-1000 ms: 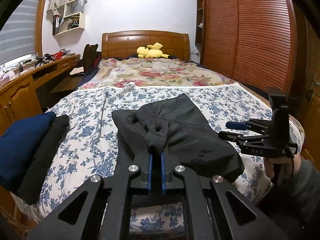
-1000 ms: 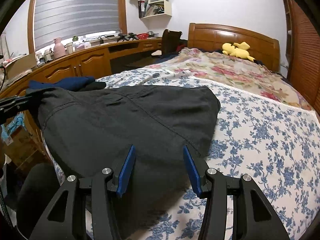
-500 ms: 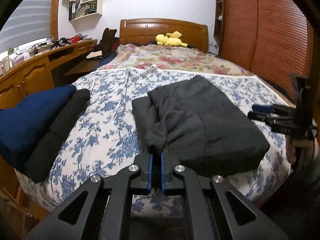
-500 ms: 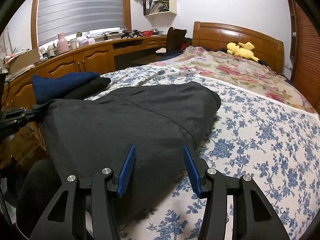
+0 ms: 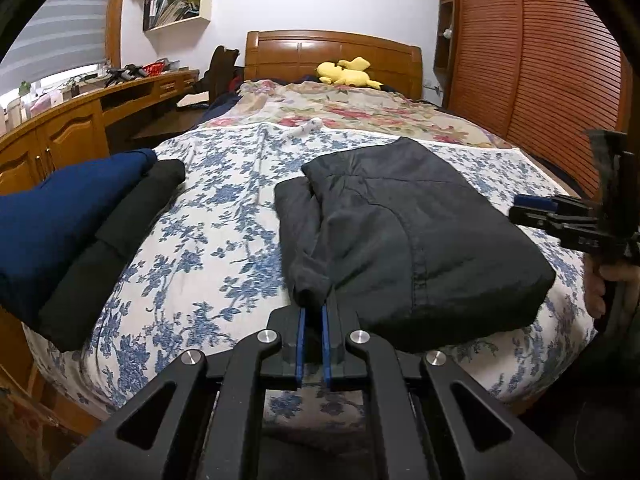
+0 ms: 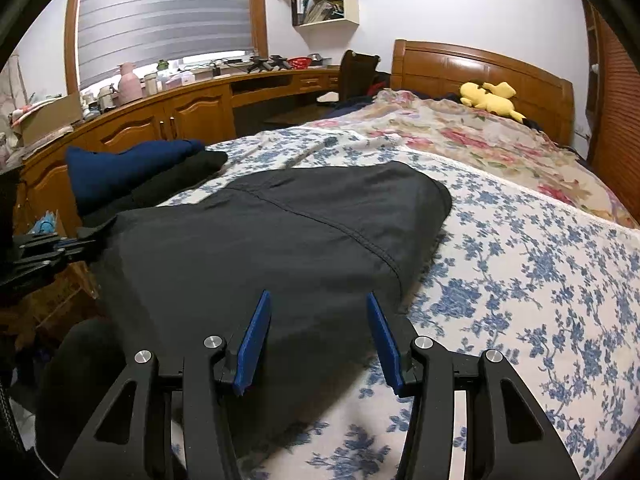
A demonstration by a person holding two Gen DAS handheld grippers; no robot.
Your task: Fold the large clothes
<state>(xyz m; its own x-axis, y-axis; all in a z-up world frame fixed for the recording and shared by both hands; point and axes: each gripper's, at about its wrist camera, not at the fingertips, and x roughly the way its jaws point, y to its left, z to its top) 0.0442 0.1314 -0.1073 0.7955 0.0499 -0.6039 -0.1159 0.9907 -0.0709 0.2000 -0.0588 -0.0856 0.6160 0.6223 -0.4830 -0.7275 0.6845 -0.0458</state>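
Dark folded garment [image 5: 420, 240] is lying on the bed [image 5: 224, 208], lowered since earlier, its corner pinched in the closed left tongs [image 5: 313, 316], while the right tongs [image 6: 318, 320] are gaping empty.

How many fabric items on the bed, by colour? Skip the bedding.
Dark grey: 1, the folded garment
Navy blue: 1, the folded item at the bed's edge
Black: 1, the folded item lying against the navy one
Yellow: 1, the plush toy by the headboard
Total: 4
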